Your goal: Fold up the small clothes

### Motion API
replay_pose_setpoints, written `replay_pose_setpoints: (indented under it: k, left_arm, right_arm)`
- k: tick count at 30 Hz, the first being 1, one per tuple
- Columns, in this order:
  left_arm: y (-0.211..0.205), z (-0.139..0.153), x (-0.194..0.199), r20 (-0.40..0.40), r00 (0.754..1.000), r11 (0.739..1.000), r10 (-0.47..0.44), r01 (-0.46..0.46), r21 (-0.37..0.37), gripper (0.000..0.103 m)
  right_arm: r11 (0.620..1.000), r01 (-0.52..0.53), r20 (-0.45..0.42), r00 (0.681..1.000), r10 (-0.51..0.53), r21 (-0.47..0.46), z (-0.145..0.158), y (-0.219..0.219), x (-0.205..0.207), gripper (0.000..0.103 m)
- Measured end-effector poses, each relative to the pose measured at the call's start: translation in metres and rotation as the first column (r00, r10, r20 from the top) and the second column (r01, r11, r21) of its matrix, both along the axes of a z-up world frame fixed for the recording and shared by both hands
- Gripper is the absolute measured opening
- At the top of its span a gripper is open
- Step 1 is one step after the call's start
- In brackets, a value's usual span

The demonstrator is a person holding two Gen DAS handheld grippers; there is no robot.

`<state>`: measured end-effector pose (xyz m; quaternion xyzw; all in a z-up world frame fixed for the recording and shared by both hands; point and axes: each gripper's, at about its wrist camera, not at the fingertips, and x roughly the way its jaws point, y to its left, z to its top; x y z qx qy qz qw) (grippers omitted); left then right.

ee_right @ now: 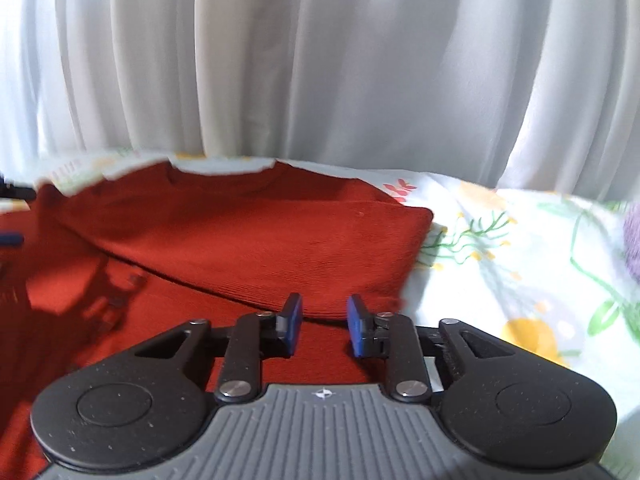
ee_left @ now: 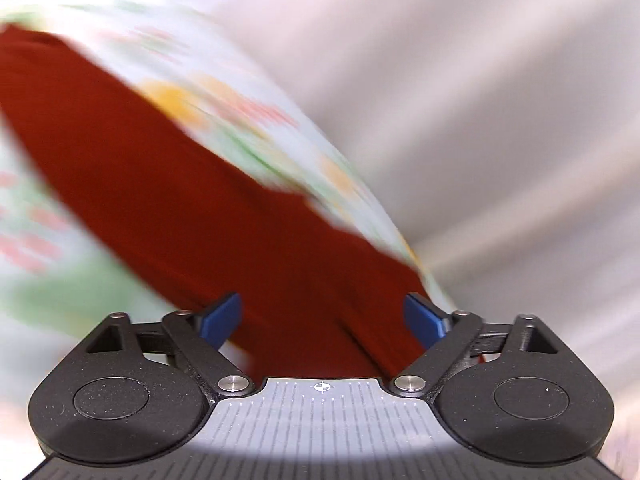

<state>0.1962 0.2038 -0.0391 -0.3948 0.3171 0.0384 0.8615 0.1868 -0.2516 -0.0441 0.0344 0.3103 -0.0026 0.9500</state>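
Note:
A red ribbed garment [ee_right: 248,240] lies on a floral cloth [ee_right: 520,264], with its right side folded over towards the middle. My right gripper [ee_right: 323,326] hovers over the garment's near part with its blue pads partly apart and nothing between them. In the blurred left wrist view the same red garment [ee_left: 168,192] runs as a diagonal band. My left gripper [ee_left: 323,318] is wide open just above it, holding nothing. The garment's left part is cut off in the right wrist view.
A white pleated curtain [ee_right: 320,60] hangs right behind the surface, and shows as grey streaks in the left wrist view [ee_left: 480,100]. The floral cloth [ee_left: 248,120] extends to the right of the garment. A dark object [ee_right: 10,238] sits at the far left edge.

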Motion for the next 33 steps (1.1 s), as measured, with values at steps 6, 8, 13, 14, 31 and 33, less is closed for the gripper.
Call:
replay_pose_setpoints:
  k: [6,8,13,14,31,33]
  left_arm:
    - [0.136,-0.012,-0.033,-0.072,0.912,0.908,0.405,-0.41,-0.083,0.091]
    - [0.163,-0.018,-0.038,-0.087,0.873,0.87,0.48,-0.486,-0.077,0.089]
    - [0.199,-0.038,-0.039,-0.073,0.817,0.799,0.572,-0.575,-0.175,0.067]
    - [0.203,-0.041,-0.036,-0.072,0.81,0.787,0.583,-0.584,-0.197,0.062]
    - [0.22,-0.055,-0.029,-0.035,0.808,0.757,0.588,-0.566,-0.327,0.008]
    - [0.204,-0.033,-0.019,0.044,0.847,0.824,0.529,-0.501,-0.266,0.008]
  right_arm:
    - [0.949,0.014,-0.042,0.999,0.0,0.315,0.008,-0.006,-0.015,0.036]
    - [0.929,0.019,-0.065,0.998,0.005,0.37,0.007,-0.006,-0.012,0.036]
    - [0.932,0.0,-0.081,0.996,0.031,0.362,0.009,0.005,0.0,0.036]
    - [0.932,-0.004,-0.084,0.996,0.037,0.363,0.008,0.007,0.002,0.036]
    - [0.932,-0.02,-0.09,0.994,0.056,0.363,0.01,0.019,0.016,0.036]
    - [0.932,-0.018,-0.081,0.995,0.051,0.363,0.013,0.017,0.014,0.036]
